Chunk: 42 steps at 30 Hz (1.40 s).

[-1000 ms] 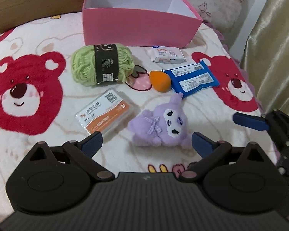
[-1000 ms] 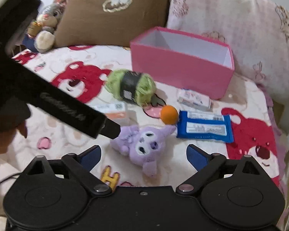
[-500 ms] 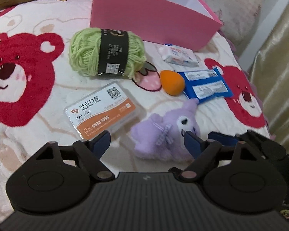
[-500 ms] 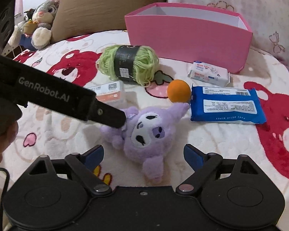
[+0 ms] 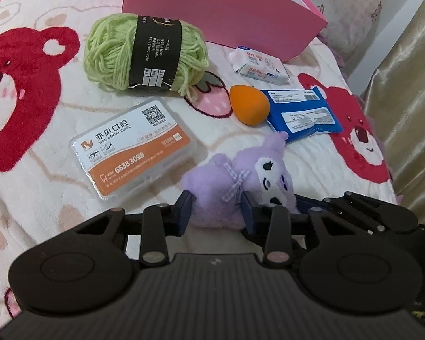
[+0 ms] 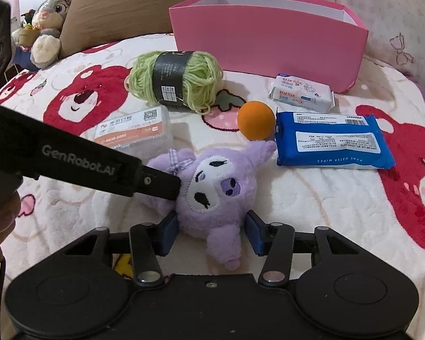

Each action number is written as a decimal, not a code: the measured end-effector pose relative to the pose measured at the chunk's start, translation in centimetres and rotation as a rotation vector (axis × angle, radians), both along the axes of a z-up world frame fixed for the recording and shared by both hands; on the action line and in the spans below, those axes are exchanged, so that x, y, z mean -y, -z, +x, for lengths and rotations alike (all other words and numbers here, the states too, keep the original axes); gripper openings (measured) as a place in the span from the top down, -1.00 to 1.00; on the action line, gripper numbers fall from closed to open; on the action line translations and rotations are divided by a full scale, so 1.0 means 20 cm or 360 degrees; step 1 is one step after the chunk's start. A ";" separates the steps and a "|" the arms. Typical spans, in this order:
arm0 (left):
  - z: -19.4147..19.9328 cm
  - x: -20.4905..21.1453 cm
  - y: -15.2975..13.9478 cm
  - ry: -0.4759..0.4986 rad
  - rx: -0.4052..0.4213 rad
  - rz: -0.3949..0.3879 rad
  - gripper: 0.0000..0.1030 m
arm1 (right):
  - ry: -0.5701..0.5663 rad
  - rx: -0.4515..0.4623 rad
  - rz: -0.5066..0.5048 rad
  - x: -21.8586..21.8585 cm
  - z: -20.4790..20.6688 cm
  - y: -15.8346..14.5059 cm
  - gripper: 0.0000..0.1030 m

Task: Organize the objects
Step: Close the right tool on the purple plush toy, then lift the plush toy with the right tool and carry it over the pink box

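Note:
A purple plush toy (image 5: 235,187) (image 6: 212,192) lies on the bear-print blanket. My left gripper (image 5: 216,212) is shut on its body, and my right gripper (image 6: 211,231) is shut on its head from the other side. Beyond it lie a green yarn skein (image 5: 144,53) (image 6: 175,78), an orange sponge (image 5: 249,104) (image 6: 256,124), a blue wipes pack (image 5: 303,113) (image 6: 331,141), a white tissue pack (image 5: 259,66) (image 6: 301,93) and a clear dental clinic case (image 5: 133,147) (image 6: 136,130). An open pink box (image 5: 218,8) (image 6: 269,36) stands behind them.
The left gripper's black body (image 6: 79,164) reaches in from the left in the right wrist view. Pillows and a grey rabbit plush (image 6: 48,25) sit at the back left. A gold curtain (image 5: 410,85) hangs at the right past the bed edge.
Both grippers have moved in to the purple plush and closed on it, the left on its body, the right on its head.

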<state>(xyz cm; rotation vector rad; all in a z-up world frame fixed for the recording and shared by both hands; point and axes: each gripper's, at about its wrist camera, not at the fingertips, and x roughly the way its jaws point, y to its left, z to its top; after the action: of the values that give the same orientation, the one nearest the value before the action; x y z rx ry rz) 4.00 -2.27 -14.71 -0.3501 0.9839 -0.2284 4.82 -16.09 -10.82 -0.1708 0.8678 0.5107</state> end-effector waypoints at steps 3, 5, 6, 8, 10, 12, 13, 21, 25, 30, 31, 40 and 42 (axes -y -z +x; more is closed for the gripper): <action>0.02 -0.01 0.03 0.0001 -0.0029 -0.0030 0.18 | 0.0003 0.0004 -0.0018 0.00 0.00 0.01 0.03; 0.02 -0.04 0.05 -0.0021 -0.0036 -0.0067 0.12 | 0.0005 0.0013 -0.0023 0.00 -0.01 0.02 0.03; 0.02 -0.05 0.05 -0.0031 -0.0036 -0.0091 0.16 | 0.0009 0.0015 -0.0015 0.00 -0.01 0.01 0.03; 0.02 -0.03 0.05 0.0014 -0.0015 -0.0090 0.34 | 0.0023 -0.0003 0.0000 0.00 0.00 0.02 0.06; 0.01 0.01 0.02 0.0041 0.0023 -0.0021 0.44 | 0.0043 -0.0017 0.0023 0.01 0.01 0.01 0.10; 0.00 0.04 0.00 0.0057 0.0046 0.0035 0.47 | 0.0046 -0.0008 0.0010 0.00 0.00 0.00 0.15; -0.01 0.05 -0.01 0.0065 0.0053 0.0059 0.48 | 0.0054 -0.0012 0.0013 0.00 -0.01 0.00 0.15; -0.09 0.05 -0.22 0.0086 0.0078 0.0126 0.49 | 0.0068 -0.0037 0.0051 0.01 -0.06 -0.18 0.19; -0.10 0.01 -0.41 0.0103 0.0106 0.0074 0.49 | 0.0060 -0.0013 0.0051 0.00 -0.06 -0.38 0.19; -0.08 -0.04 -0.69 0.0106 0.0190 0.0039 0.48 | 0.0053 0.0034 0.0098 -0.01 -0.02 -0.65 0.18; -0.08 -0.05 -0.74 0.0107 0.0205 0.0033 0.48 | 0.0044 0.0046 0.0104 -0.01 -0.01 -0.70 0.18; 0.01 -0.09 -1.09 0.0120 0.0369 0.0040 0.48 | -0.0026 0.0194 0.0056 -0.05 0.10 -1.05 0.17; 0.06 -0.09 -1.14 0.0123 0.0364 0.0031 0.48 | -0.0026 0.0192 0.0040 -0.06 0.15 -1.10 0.17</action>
<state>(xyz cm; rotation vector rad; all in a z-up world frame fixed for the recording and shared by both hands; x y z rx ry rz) 5.17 -0.43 8.14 -0.2617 0.7740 -0.3217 7.91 -14.89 11.09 -0.1842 0.7429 0.5211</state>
